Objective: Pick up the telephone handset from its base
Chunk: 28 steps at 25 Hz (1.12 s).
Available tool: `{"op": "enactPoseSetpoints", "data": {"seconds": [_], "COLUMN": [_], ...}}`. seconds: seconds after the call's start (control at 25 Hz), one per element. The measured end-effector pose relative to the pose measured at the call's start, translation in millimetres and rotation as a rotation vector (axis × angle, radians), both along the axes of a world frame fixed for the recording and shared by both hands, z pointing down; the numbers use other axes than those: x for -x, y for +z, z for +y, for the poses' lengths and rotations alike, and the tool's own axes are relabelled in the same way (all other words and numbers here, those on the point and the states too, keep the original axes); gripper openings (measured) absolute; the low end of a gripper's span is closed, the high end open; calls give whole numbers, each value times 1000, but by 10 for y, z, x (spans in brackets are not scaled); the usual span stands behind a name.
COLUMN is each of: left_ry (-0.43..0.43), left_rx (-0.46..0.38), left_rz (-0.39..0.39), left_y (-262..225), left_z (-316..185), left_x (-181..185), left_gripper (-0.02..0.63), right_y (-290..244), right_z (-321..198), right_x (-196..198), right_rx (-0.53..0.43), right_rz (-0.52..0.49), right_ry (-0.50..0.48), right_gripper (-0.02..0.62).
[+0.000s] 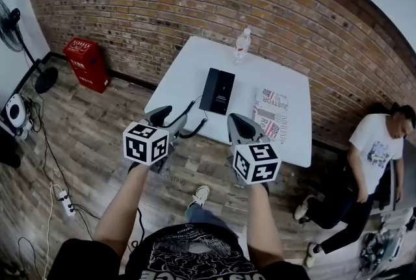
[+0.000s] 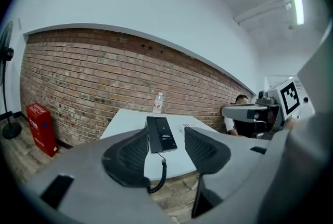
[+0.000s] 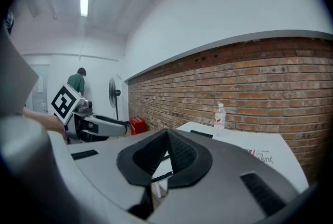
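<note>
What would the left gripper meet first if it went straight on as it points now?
Probably the black telephone on the white table, or its coiled cord hanging nearer; depth is unclear.

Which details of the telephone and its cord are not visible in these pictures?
1. Print on the telephone: too small to read, left gripper view.
2. Lower end of the cord: behind the left tool's pad, same view.
3. Telephone in right gripper view: a thin edge-on strip, partly behind the right tool.
</note>
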<state>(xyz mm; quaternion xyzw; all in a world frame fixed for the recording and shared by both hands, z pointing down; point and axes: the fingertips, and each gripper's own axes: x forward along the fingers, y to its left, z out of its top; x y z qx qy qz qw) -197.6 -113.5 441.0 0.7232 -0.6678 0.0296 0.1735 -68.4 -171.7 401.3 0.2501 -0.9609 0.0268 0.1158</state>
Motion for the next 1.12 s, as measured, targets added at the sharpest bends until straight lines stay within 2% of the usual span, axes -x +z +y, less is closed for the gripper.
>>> {"op": "enactPoseSetpoints", "data": {"seconds": [0.44, 0.76, 0.92, 1.12], "left_ry": [30, 68, 107, 139], "left_rx": [74, 124, 162, 206], "left_rz": [29, 39, 80, 173], "left_y": [250, 404, 538, 719], "left_z": [-1176, -1812, -2028, -2173], "left_x": [299, 423, 411, 435], "left_gripper": [198, 198, 198, 198], "right_y": [69, 139, 178, 257], "right_z": [-1108, -1731, -1950, -2090], "right_x": [318, 487, 510, 496], "right_rx": [19, 42, 52, 74], "right_rz": [12, 14, 15, 18], "right_ry": [4, 10, 17, 35], "right_gripper": [0, 0, 0, 0]}}
